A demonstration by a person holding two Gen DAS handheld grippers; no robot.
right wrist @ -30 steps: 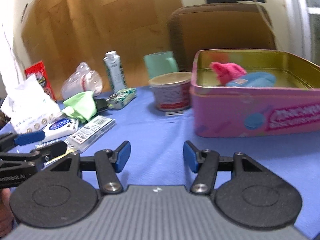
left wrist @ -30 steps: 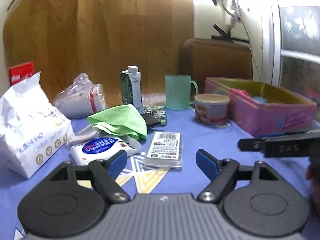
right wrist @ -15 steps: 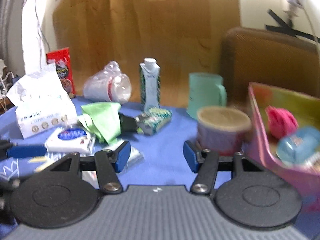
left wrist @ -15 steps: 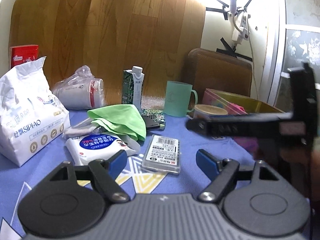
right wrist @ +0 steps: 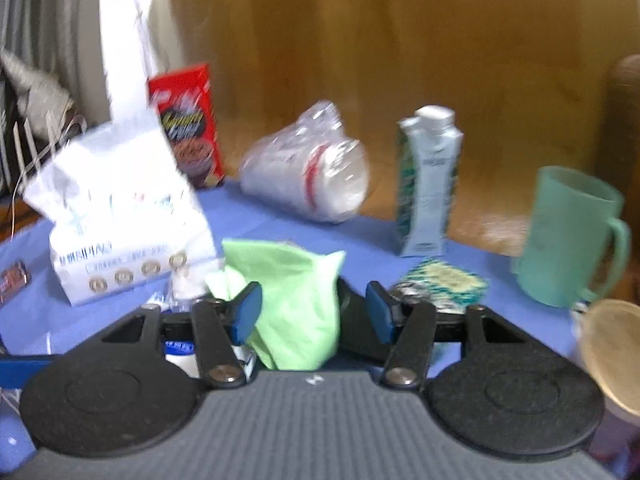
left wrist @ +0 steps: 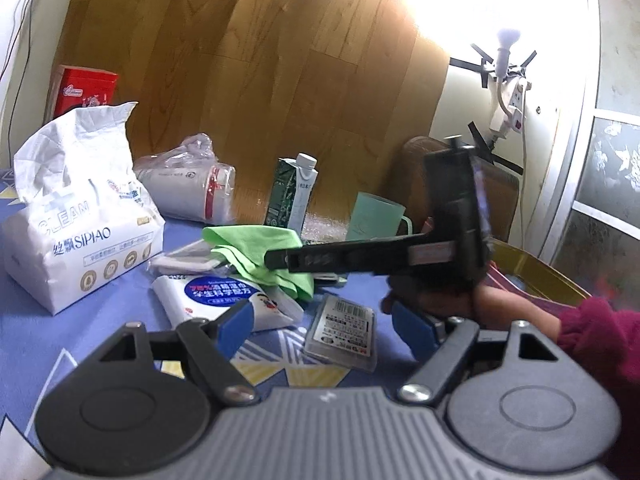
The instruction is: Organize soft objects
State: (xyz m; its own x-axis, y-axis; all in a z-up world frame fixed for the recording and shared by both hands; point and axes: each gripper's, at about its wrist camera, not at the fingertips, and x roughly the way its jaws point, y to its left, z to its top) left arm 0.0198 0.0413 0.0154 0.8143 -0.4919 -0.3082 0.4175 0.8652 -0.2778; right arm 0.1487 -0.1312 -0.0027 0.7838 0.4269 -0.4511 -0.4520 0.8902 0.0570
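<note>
Wood-grain panelling backs a bench covered in a blue cloth, crowded with household items. Near the middle lies a crumpled green cloth, resting partly on a white wipes packet and beside a flat clear case with a barcode label. To the left stands a large white tissue pack with a red box behind it; further back lie a bagged stack of paper cups, an upright drink carton and a pale green mug. At the right edge shows the rim of a tin with a gold interior. The left gripper hangs low over the bench with its blue-tipped jaws spread wide and nothing between them. In the left wrist view the right gripper, held in a hand with a maroon sleeve, reaches across so its tip is over the green cloth. The blurred right wrist view shows that gripper's jaws apart on either side of the cloth, not closed on it.
</note>
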